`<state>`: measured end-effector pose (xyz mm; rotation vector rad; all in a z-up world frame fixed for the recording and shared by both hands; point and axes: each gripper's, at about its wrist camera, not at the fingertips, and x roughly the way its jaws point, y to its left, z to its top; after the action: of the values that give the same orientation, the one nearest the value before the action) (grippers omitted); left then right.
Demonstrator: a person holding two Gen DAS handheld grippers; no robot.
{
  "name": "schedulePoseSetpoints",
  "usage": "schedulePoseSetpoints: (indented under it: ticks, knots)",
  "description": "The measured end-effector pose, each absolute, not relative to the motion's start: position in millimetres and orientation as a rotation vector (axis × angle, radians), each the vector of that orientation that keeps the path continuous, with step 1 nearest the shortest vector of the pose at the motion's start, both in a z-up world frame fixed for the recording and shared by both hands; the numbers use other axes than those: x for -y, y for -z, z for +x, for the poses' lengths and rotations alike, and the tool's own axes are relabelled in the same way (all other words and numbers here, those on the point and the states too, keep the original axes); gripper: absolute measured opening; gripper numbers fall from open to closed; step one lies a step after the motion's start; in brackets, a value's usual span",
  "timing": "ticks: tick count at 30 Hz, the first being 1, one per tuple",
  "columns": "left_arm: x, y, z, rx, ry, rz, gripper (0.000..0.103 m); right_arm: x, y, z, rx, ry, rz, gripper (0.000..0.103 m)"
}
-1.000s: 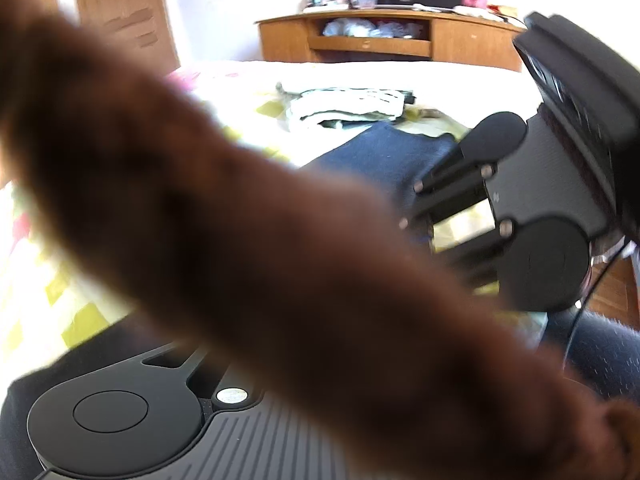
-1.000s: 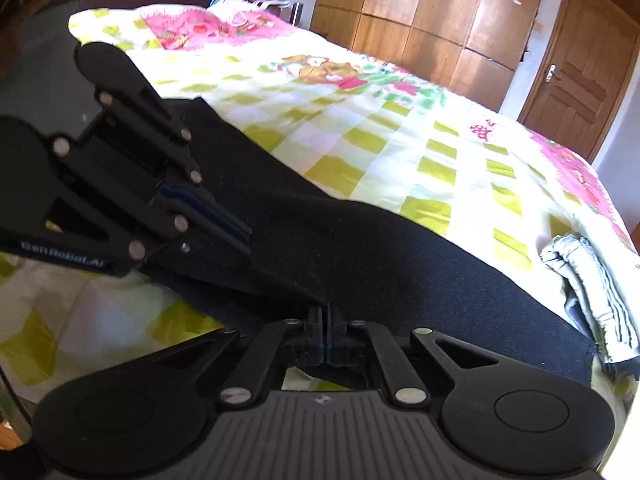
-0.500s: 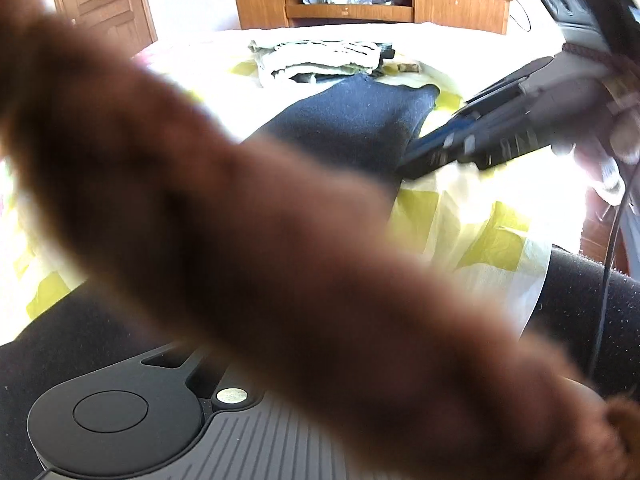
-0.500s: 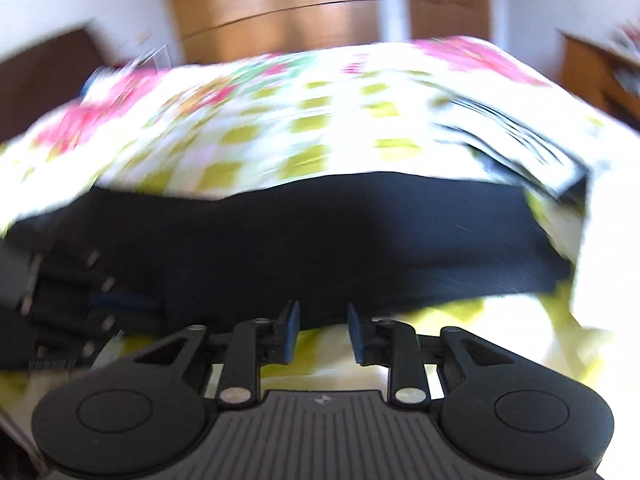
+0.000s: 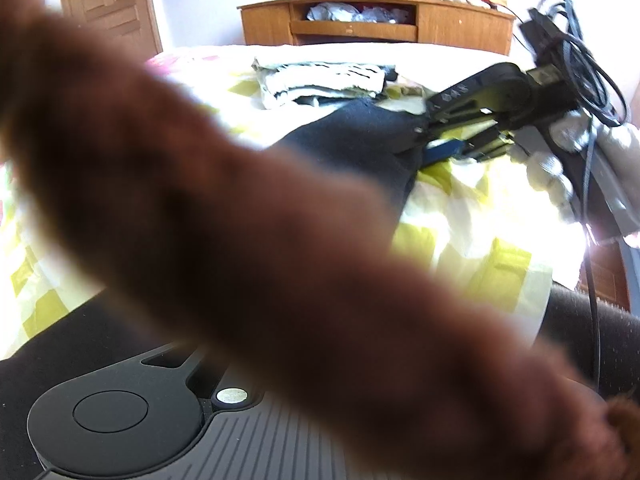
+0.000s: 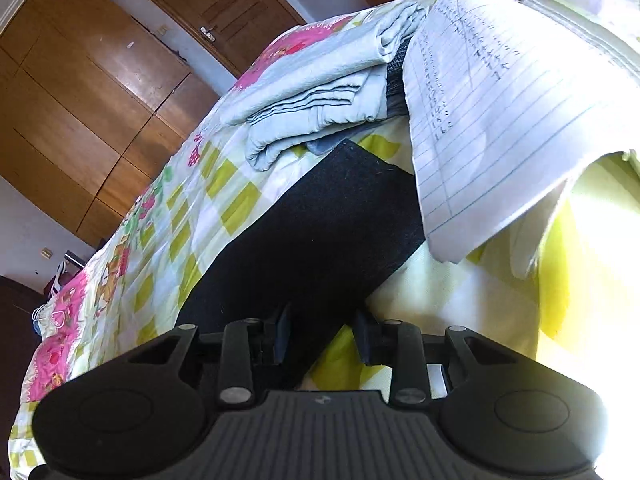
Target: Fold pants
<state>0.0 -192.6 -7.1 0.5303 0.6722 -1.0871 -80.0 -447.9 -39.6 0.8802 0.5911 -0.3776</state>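
Note:
Dark pants (image 6: 320, 232) lie stretched along the checked bedspread (image 6: 224, 184). My right gripper (image 6: 322, 338) hovers over one leg near its end, jaws opening, with the leg's edge passing between the fingers (image 6: 280, 334) and the pads clear of it. From the left wrist view the right gripper (image 5: 424, 148) sits at the far end of the pants (image 5: 352, 140). A blurred brown strand (image 5: 240, 220) hides my left gripper's fingers. Dark cloth (image 5: 60, 360) reaches the left gripper's body.
A lined sheet of paper (image 6: 500, 100) overlaps the far end of the pants. Folded pale clothes (image 6: 312, 92) lie beyond it; they show as a striped pile (image 5: 320, 80). A wooden cabinet (image 5: 376, 20) and wardrobe doors (image 6: 80, 80) stand past the bed. A cable (image 5: 592, 240) hangs at right.
My right gripper went from shut to open, rolled, and slid along the pants to the leg's far end. The left wrist view has hardly shifted.

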Motion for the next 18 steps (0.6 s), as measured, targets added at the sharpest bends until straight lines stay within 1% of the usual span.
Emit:
schedulePoseSetpoints:
  ticks: [4, 8, 11, 13, 18]
  knots:
    - [194.0, 9.7, 6.7, -0.681, 1.067, 0.511, 0.013, 453.5, 48.9, -69.9, -0.571, 0.399, 0.902, 0.045]
    - [196.7, 11.5, 6.9, -0.692, 1.07, 0.494, 0.013, 463.0, 65.7, -55.8, -0.502, 0.419, 1.036, 0.046]
    - [197.3, 10.2, 7.1, -0.692, 1.064, 0.493, 0.013, 462.6, 58.7, -59.0, -0.469, 0.381, 1.081, 0.03]
    - [197.0, 10.1, 8.9, -0.694, 1.061, 0.484, 0.013, 460.8, 52.0, -59.9, -0.434, 0.351, 1.039, 0.03]
    - [201.7, 19.5, 9.3, -0.722, 1.076, 0.476, 0.013, 460.6, 67.6, -31.5, -0.472, 0.382, 1.047, 0.034]
